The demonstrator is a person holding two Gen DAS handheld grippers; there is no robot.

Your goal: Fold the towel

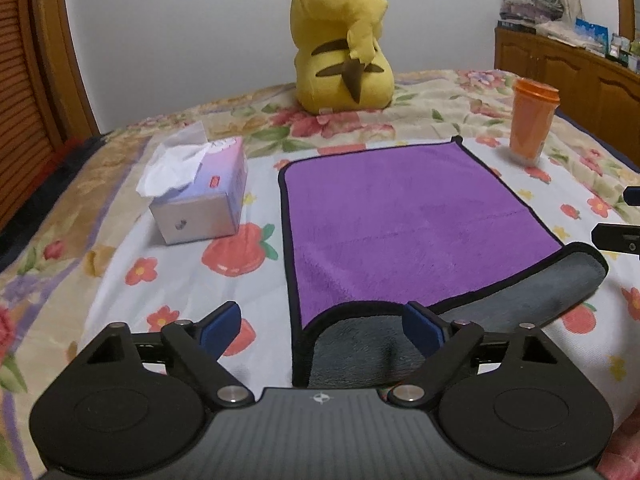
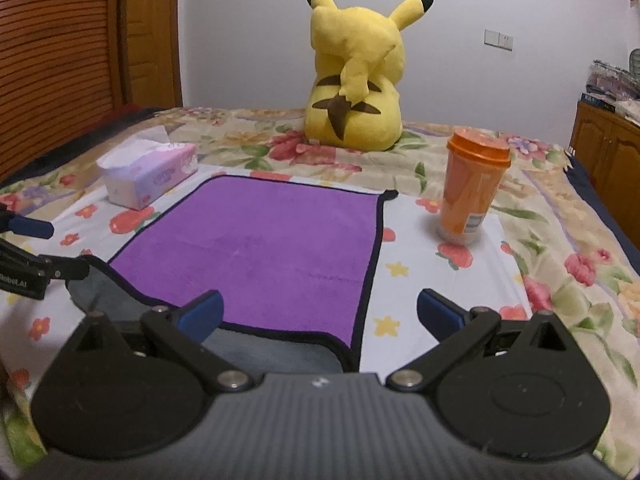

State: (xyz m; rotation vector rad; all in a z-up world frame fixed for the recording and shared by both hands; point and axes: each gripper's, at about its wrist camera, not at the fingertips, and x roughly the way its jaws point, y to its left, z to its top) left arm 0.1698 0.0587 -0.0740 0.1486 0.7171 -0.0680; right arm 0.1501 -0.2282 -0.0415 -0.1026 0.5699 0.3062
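Left wrist view: one purple towel (image 1: 404, 220) lies on the flowered bedspread (image 1: 120, 264), its near edge curled to show grey.
Two grippers, left gripper (image 1: 322, 322) and right gripper (image 2: 320, 312), hover with fingers spread over its near corners, gripping nothing. Around it: one tissue box (image 1: 200, 196), one orange cup (image 1: 532, 122), one yellow plush (image 1: 344, 40).

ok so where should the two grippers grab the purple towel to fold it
Probably the near hem of the purple towel, one near corner each. That edge curls up off the bed, showing its grey underside, so fingers can slip one above and one below. Come from the near side; the left gripper and right gripper are open at those corners.
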